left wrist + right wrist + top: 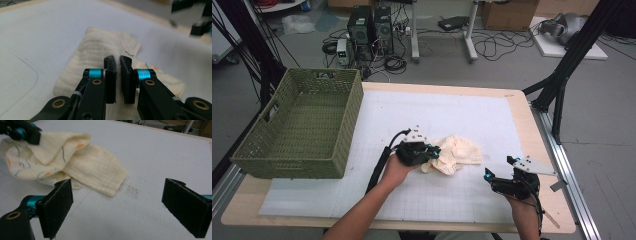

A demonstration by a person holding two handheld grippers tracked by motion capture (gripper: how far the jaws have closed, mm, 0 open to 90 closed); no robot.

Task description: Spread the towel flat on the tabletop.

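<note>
cloth: cream (457, 154), crumpled, lying on the white mat (472, 115) a little right of centre; thin dark lines and orange spots on one face, plain ribbed weave on the other
cloth shape: one flap folded over the rest in the right gripper view (62, 157), a flat plain corner pointing toward the near edge of the mat
left gripper: at the cloth's left edge (432, 151), held in the left hand (396, 171); jaws clenched, pads nearly together with a thin slit between them (118, 75)
left grip: in the right gripper view its jaws sit on the cloth's upper left corner and that corner looks lifted; from its own view the pads are right over the cloth, but whether fabric is pinched in the slit I cannot tell
right gripper: near the mat's right front corner (499, 167), well apart from the cloth; jaws released, pads wide (120, 202), nothing between them but bare mat
right gripper aim: points across the mat toward the cloth, which lies ahead and to the left in its view
basket: green woven (302, 125), on the table's left side, well apart from the cloth; nothing visible inside
table: light wood rim (522, 107) around the mat
background: computer towers and cables on the floor behind the table (369, 30)
</note>
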